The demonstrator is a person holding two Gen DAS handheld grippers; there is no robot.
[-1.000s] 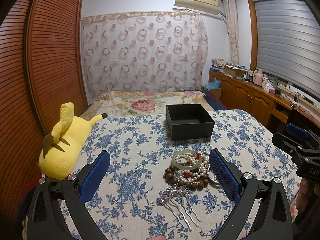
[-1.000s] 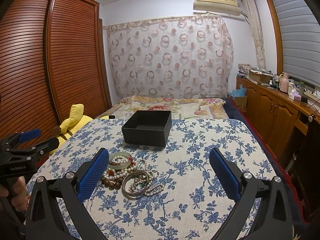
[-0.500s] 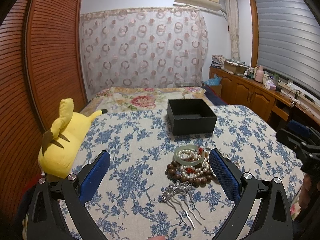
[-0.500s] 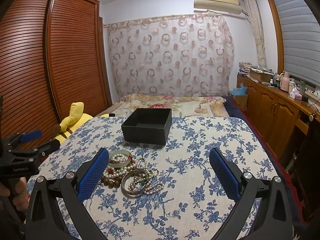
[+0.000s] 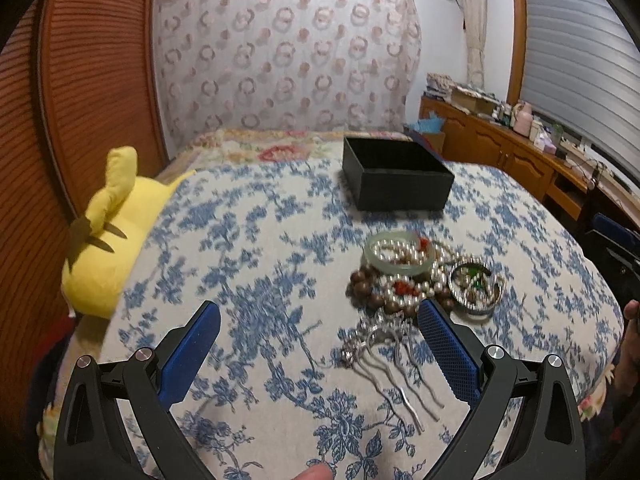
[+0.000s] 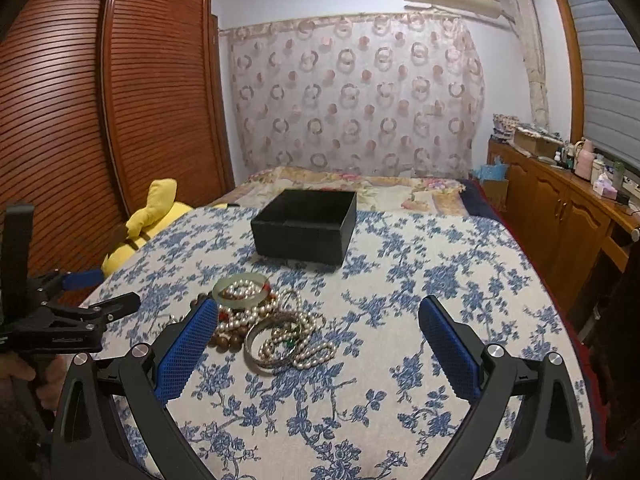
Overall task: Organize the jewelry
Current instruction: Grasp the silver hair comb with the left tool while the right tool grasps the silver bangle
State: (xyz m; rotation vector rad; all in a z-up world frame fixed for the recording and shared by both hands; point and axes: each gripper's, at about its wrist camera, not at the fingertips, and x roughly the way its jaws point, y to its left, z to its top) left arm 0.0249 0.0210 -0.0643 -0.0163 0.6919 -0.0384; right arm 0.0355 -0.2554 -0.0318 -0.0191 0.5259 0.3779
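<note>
step: left claw [image 5: 318, 340] hovering spread, empty, over hairpin [image 5: 384, 360] | right claw [image 6: 318, 338] spread, empty | advice: pinching hairpin's ornate head, box [image 5: 396, 178] waiting at 12 o'clock

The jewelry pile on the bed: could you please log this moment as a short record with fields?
surface: blue floral bedspread
container: black box, open top, no jewelry visible inside, beyond the pile
pile: pale green bangle, pearl strands, brown bead bracelet, silver bangle, heaped together
apart from heap: silver hair comb, nearest the left hand-held gripper
left hand-held gripper: open, empty
right hand-held gripper: open, empty
bystander: yellow plush toy at bed edge
</note>
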